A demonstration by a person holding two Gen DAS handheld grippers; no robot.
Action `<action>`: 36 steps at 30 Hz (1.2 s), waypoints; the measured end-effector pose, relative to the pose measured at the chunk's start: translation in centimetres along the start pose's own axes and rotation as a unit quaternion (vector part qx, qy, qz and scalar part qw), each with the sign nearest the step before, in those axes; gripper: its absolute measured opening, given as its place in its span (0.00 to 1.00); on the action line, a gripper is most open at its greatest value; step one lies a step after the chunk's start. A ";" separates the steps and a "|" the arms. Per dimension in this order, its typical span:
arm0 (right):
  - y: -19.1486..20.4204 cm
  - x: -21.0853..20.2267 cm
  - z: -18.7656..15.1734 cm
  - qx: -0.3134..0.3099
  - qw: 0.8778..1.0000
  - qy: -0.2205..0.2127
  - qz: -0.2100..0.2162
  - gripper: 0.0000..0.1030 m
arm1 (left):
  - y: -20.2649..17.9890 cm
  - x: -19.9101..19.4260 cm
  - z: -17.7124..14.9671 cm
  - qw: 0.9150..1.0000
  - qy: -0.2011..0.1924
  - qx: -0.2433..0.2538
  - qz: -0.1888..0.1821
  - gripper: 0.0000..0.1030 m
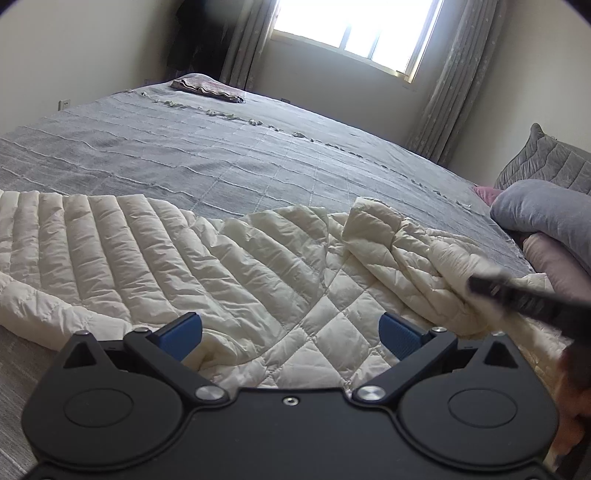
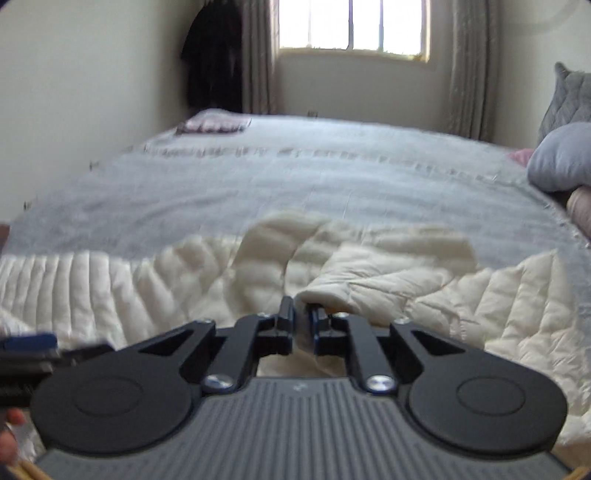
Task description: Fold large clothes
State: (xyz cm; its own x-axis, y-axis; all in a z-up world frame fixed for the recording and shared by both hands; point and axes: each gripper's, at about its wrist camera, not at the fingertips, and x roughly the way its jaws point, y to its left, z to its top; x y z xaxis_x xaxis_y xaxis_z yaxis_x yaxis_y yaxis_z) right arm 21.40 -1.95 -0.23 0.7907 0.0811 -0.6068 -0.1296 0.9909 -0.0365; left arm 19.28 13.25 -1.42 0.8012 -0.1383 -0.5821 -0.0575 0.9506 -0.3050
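Cream quilted down jacket (image 1: 229, 258) spread across the near edge of a bed covered by a grey striped bedspread (image 1: 229, 155); in the left wrist view the garment fills the band from 9 o'clock to 3 o'clock, its channel-stitched panel lying flat toward 9 o'clock and a diamond-quilted section sitting just ahead of the tool. Left gripper (image 1: 291, 338): blue-padded fingers spread wide, nothing between them, poised over the diamond-quilted cloth; contact with the fabric cannot be judged. Toward 3 o'clock a rumpled fold of the jacket rises beside a dark, motion-blurred bar, which is the right gripper (image 1: 517, 295) entering the view. In the right wrist view, itself blurred, the right gripper (image 2: 303, 320) shows its fingers drawn nearly together, pinching a cuff-like cream edge of the jacket (image 2: 369, 280) that bunches directly at their tips, at the centre of the frame. Part of the left gripper (image 2: 29, 343) and a hand (image 2: 9, 432) appear at 8 o'clock. Background, left wrist view: a folded pinkish cloth (image 1: 208, 88) on the far corner of the bed at 11 o'clock, a bright window (image 1: 354, 29) with curtains at 12 o'clock, and a stack of grey and pink pillows (image 1: 546, 214) at 3 o'clock, beside the jacket's right end.
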 end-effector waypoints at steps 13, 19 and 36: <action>-6.4 -7.2 -5.2 0.092 0.993 -0.013 0.071 0.68 | -2.2 -0.2 -1.1 0.999 -0.002 0.047 -0.021 1.00; -13.3 -10.1 -8.6 0.197 0.975 -0.055 0.085 0.61 | -7.0 -0.3 -2.9 0.988 -0.007 0.151 -0.045 1.00; -24.4 -5.2 -11.1 0.355 0.934 0.006 0.024 0.25 | -25.2 8.1 -7.4 0.893 -0.022 0.446 -0.057 0.87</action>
State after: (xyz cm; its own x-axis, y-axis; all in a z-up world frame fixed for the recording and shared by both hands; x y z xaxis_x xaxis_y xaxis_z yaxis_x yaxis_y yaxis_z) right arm 13.81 -27.75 -4.96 0.7865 0.1300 -0.6038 0.2689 0.8080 0.5243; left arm 22.81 -13.86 -4.06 0.7949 -0.2566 -0.5498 0.5081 0.7769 0.3719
